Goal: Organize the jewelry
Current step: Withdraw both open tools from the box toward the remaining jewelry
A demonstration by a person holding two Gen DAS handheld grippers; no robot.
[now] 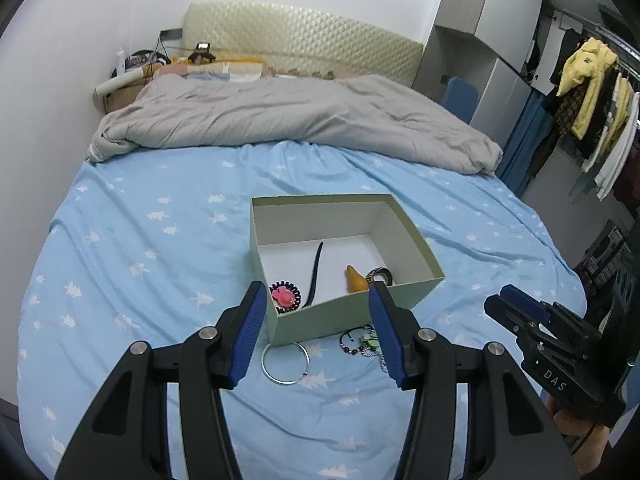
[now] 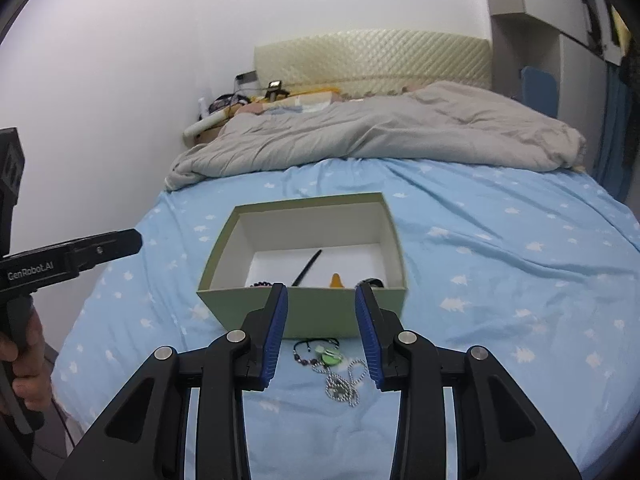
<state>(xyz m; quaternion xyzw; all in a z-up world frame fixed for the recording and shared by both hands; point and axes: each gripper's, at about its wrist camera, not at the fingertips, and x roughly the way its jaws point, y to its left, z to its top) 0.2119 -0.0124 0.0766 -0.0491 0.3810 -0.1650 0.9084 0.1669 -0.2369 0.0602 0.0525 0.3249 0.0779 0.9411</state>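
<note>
Left hand-held gripper [image 1: 318,300] agape, green box [image 1: 340,312] holding pink hair tie [image 1: 285,296], orange clip [image 1: 355,279]

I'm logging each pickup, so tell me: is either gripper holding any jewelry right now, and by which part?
Nothing is held. The left gripper and the right gripper are both open and empty above the bed, near the box; the silver ring and bead necklace lie loose.

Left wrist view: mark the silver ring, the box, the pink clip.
silver ring [image 1: 267,364], left wrist view, left arc of the wire
box [image 1: 344,314], left wrist view, near outer wall
pink clip [image 1: 285,297], left wrist view, pink centre
</note>
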